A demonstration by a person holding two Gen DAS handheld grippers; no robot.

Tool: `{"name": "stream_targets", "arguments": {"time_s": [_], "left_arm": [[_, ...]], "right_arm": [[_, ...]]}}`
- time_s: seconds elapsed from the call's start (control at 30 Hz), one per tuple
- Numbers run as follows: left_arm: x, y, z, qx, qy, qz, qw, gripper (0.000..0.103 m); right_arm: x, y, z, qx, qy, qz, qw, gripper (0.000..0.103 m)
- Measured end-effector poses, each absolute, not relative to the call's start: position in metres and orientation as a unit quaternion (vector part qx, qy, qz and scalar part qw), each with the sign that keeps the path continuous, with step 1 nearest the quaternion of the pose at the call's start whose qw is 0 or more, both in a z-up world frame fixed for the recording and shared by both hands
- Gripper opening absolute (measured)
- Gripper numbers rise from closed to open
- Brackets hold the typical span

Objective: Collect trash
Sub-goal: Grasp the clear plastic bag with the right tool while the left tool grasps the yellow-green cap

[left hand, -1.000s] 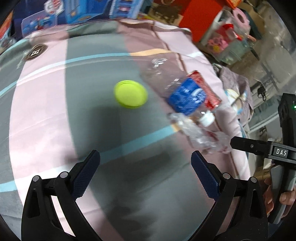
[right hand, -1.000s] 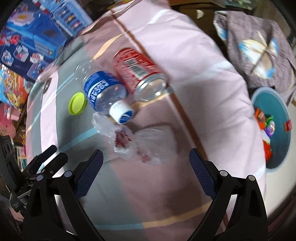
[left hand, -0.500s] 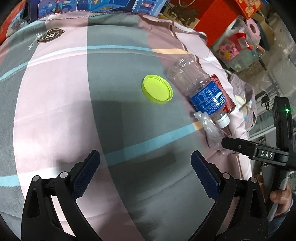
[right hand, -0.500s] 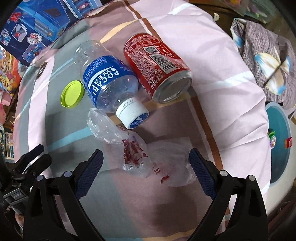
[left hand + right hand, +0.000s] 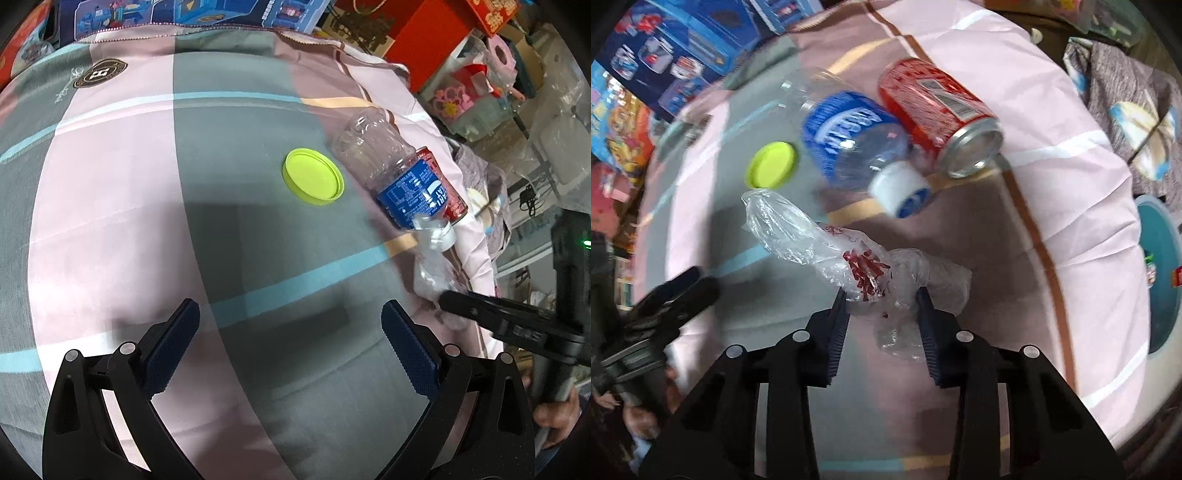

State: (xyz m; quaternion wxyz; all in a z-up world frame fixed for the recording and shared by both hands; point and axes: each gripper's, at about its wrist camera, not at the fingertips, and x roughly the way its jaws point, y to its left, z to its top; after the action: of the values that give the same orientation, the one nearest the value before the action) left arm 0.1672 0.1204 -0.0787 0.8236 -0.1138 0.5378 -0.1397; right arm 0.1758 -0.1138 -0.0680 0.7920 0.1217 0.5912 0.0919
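A crumpled clear plastic bag (image 5: 820, 240) with red print lies on the pink-and-grey bedspread (image 5: 110, 221). My right gripper (image 5: 882, 299) is closing on it; both pads press on its bunched middle. Just beyond lie a blue-labelled clear bottle (image 5: 849, 140), a red soda can (image 5: 938, 110) and a lime green lid (image 5: 772, 164). My left gripper (image 5: 291, 332) hangs open over bare cloth, well short of the lid (image 5: 313, 176) and the bottle (image 5: 391, 170). From the left wrist, the bag (image 5: 432, 273) shows at the right, under the right gripper's finger.
A teal bin (image 5: 1160, 273) holding several wrappers stands on the floor past the bed's right edge. A grey patterned cloth (image 5: 1126, 92) lies beyond it. Blue toy boxes (image 5: 229, 14) line the far side; red boxes (image 5: 436, 40) and a clear container stand at the back right.
My right gripper moved onto the plastic bag and its jaws narrowed from wide open around it. The bag's left end has bunched and lifted. The left gripper drifted slightly early on, then held still.
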Motion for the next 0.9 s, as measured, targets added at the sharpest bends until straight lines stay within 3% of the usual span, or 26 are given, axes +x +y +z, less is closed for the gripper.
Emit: {"name": "stream_targets", "arguments": {"time_s": [0.27, 0.6, 0.7, 0.8, 0.83, 0.9], "left_arm": [[0.202, 0.108, -0.074, -0.076, 0.521, -0.144, 0.838, 0.099], [0.247, 0.075, -0.087, -0.014, 0.516, -0.132, 0.846, 0.098], [0.252, 0.062, -0.093, 0.027, 0.508, -0.119, 0.853, 0.094], [0.251, 0.051, -0.093, 0.066, 0.491, -0.104, 0.862, 0.069], [0.250, 0.050, -0.092, 0.072, 0.486, -0.098, 0.866, 0.056], [0.251, 0.055, -0.090, 0.051, 0.489, -0.100, 0.865, 0.056]], "right_arm": [[0.185, -0.124, -0.020, 0.145, 0.538, 0.096, 0.825, 0.036], [0.204, -0.168, -0.026, 0.176, 0.530, 0.052, 0.828, 0.036], [0.203, -0.178, -0.033, 0.182, 0.534, 0.050, 0.824, 0.036], [0.203, -0.184, -0.040, 0.189, 0.538, 0.048, 0.820, 0.037], [0.203, -0.186, -0.042, 0.191, 0.539, 0.047, 0.819, 0.037], [0.202, -0.189, -0.044, 0.194, 0.540, 0.047, 0.818, 0.037]]}}
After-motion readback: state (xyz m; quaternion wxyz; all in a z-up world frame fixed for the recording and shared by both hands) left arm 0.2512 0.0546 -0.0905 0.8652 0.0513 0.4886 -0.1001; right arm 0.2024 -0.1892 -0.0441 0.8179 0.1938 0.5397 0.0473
